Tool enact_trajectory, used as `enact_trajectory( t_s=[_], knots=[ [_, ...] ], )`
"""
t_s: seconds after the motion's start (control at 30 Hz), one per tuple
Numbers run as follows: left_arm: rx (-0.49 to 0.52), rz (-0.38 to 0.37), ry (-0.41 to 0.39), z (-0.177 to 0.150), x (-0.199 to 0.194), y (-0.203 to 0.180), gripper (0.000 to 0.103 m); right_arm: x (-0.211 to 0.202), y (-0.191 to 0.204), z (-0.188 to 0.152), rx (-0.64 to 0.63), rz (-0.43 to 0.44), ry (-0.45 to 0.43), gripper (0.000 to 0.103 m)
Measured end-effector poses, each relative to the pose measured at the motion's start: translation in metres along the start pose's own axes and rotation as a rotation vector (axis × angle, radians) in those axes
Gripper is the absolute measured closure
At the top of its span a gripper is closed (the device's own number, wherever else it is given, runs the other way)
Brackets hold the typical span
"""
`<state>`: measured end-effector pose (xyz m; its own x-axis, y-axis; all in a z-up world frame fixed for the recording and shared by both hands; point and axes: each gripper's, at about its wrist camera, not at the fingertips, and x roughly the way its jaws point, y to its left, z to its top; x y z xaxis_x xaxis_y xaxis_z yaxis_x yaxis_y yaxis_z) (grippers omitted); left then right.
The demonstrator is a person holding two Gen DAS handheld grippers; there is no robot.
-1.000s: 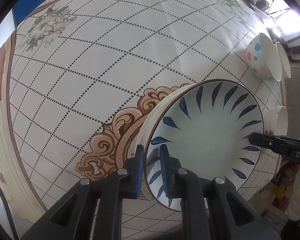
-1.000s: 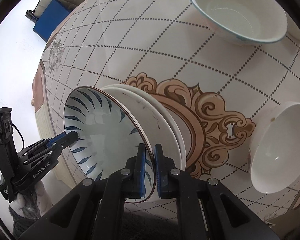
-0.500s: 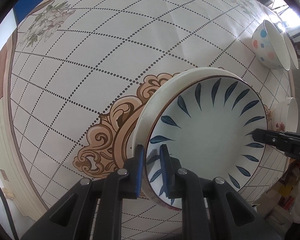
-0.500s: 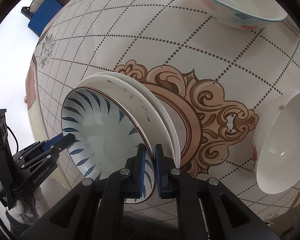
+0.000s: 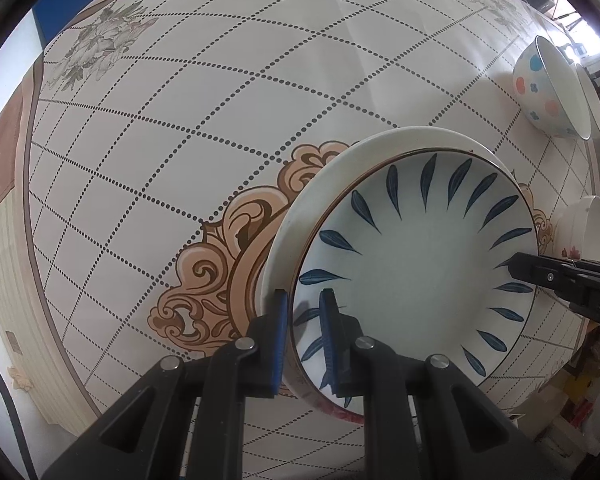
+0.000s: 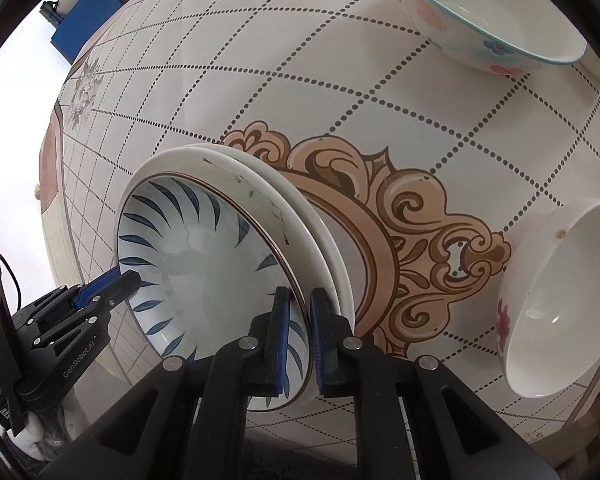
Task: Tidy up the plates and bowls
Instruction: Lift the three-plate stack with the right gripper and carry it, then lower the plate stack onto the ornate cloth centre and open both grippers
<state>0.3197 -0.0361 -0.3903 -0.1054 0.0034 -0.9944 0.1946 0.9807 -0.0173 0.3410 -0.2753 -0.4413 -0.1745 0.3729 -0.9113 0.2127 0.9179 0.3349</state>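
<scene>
Blue-leaf plate: the blue-leaf plate [image 5: 416, 280] sits on top of a stack of white plates [image 5: 324, 184], over the tan scroll ornament [image 5: 204, 276] printed on the bench [image 5: 220, 100].
Left claw: our left claw [image 5: 303, 322] is narrow, its blue pads pinching the plate's rim at the near edge, one pad inside the well, one outside.
Right claw: our right claw [image 6: 299, 322] is narrow too and grips the opposite rim the same way; in the left view it shows at the far right edge [image 5: 540, 276].
Why two grips: we judge that holding opposite rims keeps a wide, shallow dish level as it settles, so it nests squarely rather than sliding off.
Why here: plates go with plates; the stack below already holds at least two.
Facing: the plate is face up, its well open to the ceiling, leaf marks radiating from the middle.
Long axis: it is round, so none in plan; its flat face lies parallel to the bench.
Bowls: the spotted bowl [image 5: 540, 88] and the white bowl [image 6: 556, 304] with a red flower stand well apart, not yet gathered.
Stage: we judge the plate set down, release not yet done.
</scene>
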Motion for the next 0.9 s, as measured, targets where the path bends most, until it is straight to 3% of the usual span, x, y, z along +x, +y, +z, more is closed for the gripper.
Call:
enact_trajectory(
  t_s=[0.23,0.33,0.4,0.5,0.6,0.7,0.9],
  knots=[
    [-0.037,0.01,0.025,0.0,0.004,0.002,0.088,0.002,0.004,0.006,0.03,-0.007,0.032,0.084],
    [-0.06,-0.006,0.049,0.002,0.005,0.007,0.088,0.003,0.004,0.008,0.036,0.025,0.045,0.072],
    [-0.07,-0.017,0.058,0.003,0.004,0.01,0.088,0.002,0.005,0.009,0.039,0.061,0.054,0.057],
    [-0.085,-0.031,0.068,0.004,0.003,0.014,0.087,0.0,0.004,0.012,0.054,0.116,0.066,0.043],
    [-0.102,-0.046,0.072,0.005,0.001,0.02,0.086,-0.003,0.001,0.015,0.066,0.16,0.074,0.036],
    [-0.11,-0.054,0.072,0.004,0.001,0.024,0.085,-0.009,-0.005,0.019,0.091,0.2,0.068,0.033],
    [-0.057,0.006,0.003,-0.004,-0.01,0.012,0.07,-0.031,-0.005,0.021,0.068,0.13,0.015,0.029]
  ],
)
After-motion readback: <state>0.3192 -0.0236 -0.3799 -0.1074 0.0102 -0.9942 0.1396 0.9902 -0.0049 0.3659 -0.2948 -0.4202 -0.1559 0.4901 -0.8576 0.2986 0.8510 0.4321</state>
